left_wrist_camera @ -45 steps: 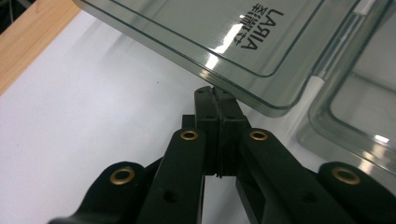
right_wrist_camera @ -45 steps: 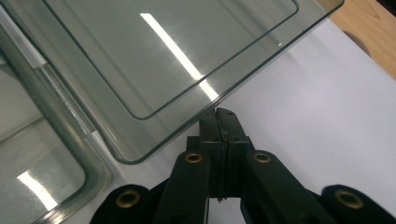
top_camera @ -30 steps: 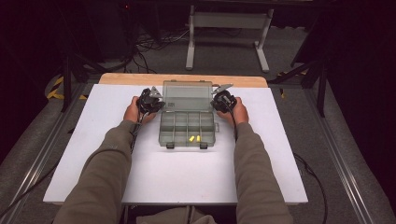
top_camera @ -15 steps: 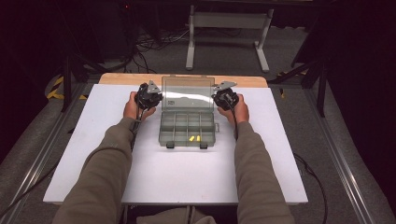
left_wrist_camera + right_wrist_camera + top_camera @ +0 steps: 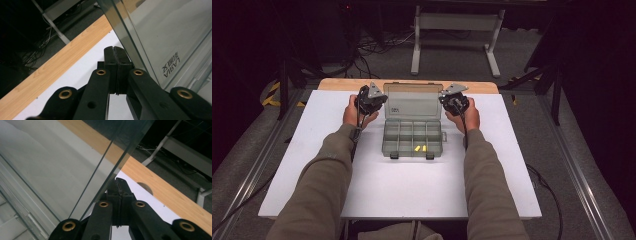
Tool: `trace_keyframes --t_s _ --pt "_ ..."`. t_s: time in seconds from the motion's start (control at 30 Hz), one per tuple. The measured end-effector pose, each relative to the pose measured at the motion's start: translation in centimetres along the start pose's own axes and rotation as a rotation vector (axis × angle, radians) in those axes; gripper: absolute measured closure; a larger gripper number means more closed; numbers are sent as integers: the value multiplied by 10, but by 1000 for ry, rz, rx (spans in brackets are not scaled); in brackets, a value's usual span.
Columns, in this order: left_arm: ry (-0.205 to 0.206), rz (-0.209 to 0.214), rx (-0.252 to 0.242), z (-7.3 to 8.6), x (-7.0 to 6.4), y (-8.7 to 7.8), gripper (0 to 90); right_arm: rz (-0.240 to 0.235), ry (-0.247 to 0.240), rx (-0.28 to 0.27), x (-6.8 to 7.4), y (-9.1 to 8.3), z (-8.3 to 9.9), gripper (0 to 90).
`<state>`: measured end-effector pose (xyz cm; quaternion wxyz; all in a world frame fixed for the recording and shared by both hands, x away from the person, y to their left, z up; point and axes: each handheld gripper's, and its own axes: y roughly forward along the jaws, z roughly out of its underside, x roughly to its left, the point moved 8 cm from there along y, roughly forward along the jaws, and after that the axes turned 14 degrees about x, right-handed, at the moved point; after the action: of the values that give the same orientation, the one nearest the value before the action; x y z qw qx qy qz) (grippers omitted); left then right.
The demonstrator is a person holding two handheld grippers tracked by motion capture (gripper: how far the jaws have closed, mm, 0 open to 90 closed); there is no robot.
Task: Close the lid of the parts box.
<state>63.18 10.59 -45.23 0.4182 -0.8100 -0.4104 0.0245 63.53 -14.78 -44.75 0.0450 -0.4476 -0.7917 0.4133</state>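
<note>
High view: a clear plastic organiser box [image 5: 413,135] sits at the middle of the white counter [image 5: 312,165], toward the far edge. Its lid [image 5: 413,103] stands open, tilted up at the back. Two small yellow pieces [image 5: 420,148] lie in a near compartment; the other compartments look empty, though the dividers are too small to count surely. The left gripper [image 5: 374,101] is at the lid's left edge, the right gripper [image 5: 451,102] at its right edge. Whether either touches the lid cannot be told from here.

Left gripper view: the jaws are pressed together with nothing between them, just beside the lid's side wall [image 5: 130,32]. A printed label [image 5: 170,65] shows through the clear panel. The box base is mostly cut off at the lower right.

Right gripper view: the jaws are likewise closed on nothing, their tip close under the lid's edge [image 5: 117,157]. The wooden strip [image 5: 160,182] of the counter's far side runs behind. Contact is hard to judge through the clear plastic.

Handling, as a judgement: the box looks light, stiff and smooth, so it may slide on the counter if pushed from one side. The lid is thin and would likely flex; pressing evenly at both side edges seems the safest hold.
</note>
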Motion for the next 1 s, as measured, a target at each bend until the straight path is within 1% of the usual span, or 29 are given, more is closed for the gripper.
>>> trace_keyframes --t_s 0.07,0.1,0.13,0.17,0.2,0.3,0.33,0.4,0.47,0.5,0.6,0.93,0.97,1.0 --pt "-5 4 -10 -2 0 -3 900 1 2 -9 0 -2 -2 900" --pt "-8 0 -17 -4 1 -5 900 4 1 -12 0 -4 -3 900" --pt "-6 4 -22 -6 0 -7 900 7 -4 -18 0 -6 -4 900" --pt "0 -5 -26 -7 0 -9 900 12 -9 -28 0 -10 -7 900" --pt "1 -6 -36 -10 0 -13 900 15 -12 -35 1 -13 -8 900" --pt "1 -3 -47 -13 -1 -17 900 21 -9 -47 0 -18 -11 900" --pt "5 -13 -45 -13 0 -19 900 26 -10 -55 1 -21 -12 900" --pt "10 -9 -48 -14 -1 -22 900 28 -3 -69 1 -25 -14 900" --pt "16 -15 -52 -15 -1 -25 900 42 -10 -70 1 -30 -16 900" --pt "16 -14 -50 -16 -1 -27 900 42 -10 -70 1 -30 -16 900" --pt "34 -20 -49 -18 -1 -33 900 46 -5 -76 2 -36 -18 900" --pt "52 -40 -49 -22 -3 -47 900 59 -2 -78 5 -51 -22 900" --pt "55 -45 -44 -22 -3 -48 900 55 -1 -77 5 -53 -22 900" --pt "60 -45 -50 -23 -3 -49 900 56 -3 -75 5 -53 -22 900"
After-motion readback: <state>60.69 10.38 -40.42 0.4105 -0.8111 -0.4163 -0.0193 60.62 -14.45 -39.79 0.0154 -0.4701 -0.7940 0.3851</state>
